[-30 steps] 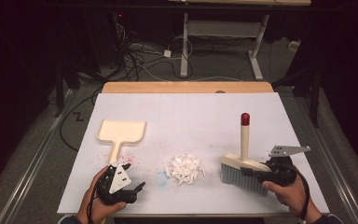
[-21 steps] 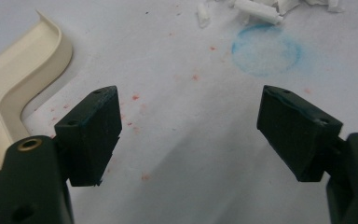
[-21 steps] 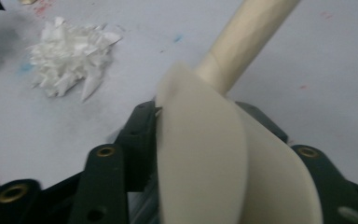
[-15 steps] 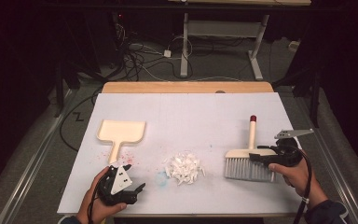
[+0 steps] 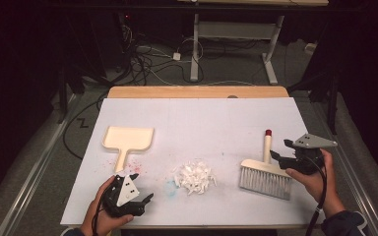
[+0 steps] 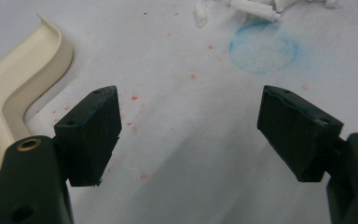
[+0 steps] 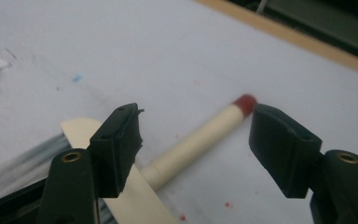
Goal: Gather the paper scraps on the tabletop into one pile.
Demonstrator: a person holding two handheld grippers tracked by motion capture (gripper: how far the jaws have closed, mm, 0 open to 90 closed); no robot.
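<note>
High view: the brush (image 5: pixel 266 169) lies flat on the white table (image 5: pixel 202 118), handle pointing away from the person, bristles toward them. The right gripper (image 5: pixel 281 150) sits just right of the brush handle. The paper scraps (image 5: pixel 193 177) lie well left of the brush, the dustpan (image 5: pixel 127 140) farther left still. The left gripper (image 5: pixel 145 200) rests near the table's front edge, left of the brush.

Left gripper view: 2 jaws spread wide over bare table, nothing between; dustpan (image 6: pixel 14 93) at left.

Right gripper view: jaws have just been opening; they stand apart, the brush handle (image 7: pixel 200 137) between them, untouched.
</note>
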